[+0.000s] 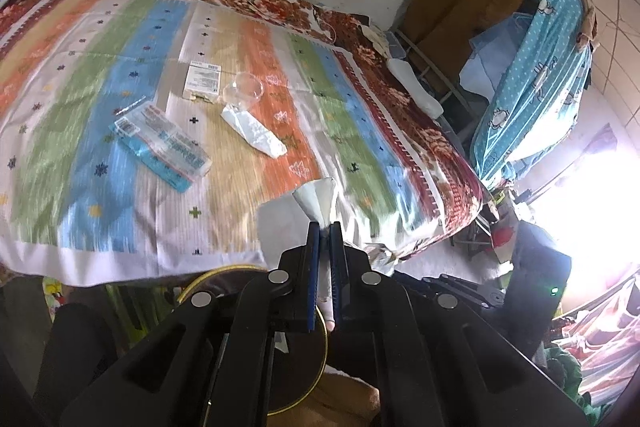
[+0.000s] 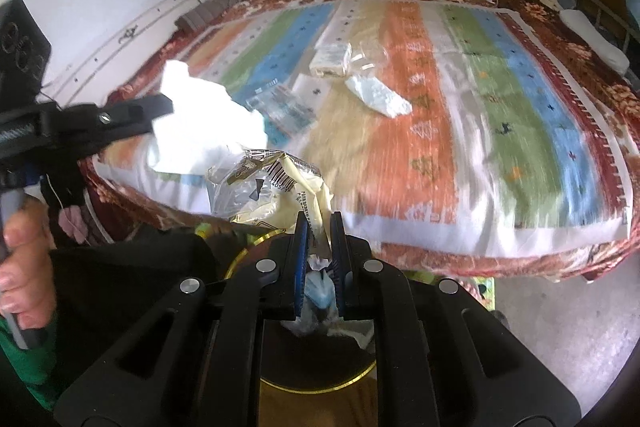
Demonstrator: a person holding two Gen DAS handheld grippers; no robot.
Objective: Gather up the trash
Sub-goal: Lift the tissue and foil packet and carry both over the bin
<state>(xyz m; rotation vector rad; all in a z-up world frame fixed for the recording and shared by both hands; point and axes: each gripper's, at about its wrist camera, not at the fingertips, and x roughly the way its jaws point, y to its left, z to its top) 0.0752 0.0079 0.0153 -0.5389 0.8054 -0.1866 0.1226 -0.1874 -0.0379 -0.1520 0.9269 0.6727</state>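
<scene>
Trash still lies ahead of us on the striped bedspread (image 1: 100, 131): a blue-and-white packet (image 1: 162, 143), a white wrapper (image 1: 254, 131), a clear cup (image 1: 244, 89) and a labelled box (image 1: 202, 81), all well apart from both tools; below our fingers we see a dark gold-rimmed bin (image 2: 316, 359) with crumpled scraps inside; our left gripper (image 1: 325, 227) is pinched narrow on a white tissue (image 1: 316, 201); our right gripper (image 2: 319, 223) clamps a cream wrapper (image 2: 272, 187).

Our left gripper (image 1: 325, 227) and right gripper (image 2: 320, 219): matte black linkage frames with round silver pivot pins; fingers (image 1: 313, 267) lined with blue pads. Our left hand (image 2: 24, 267) emerges beside a green sleeve (image 2: 24, 359).
</scene>
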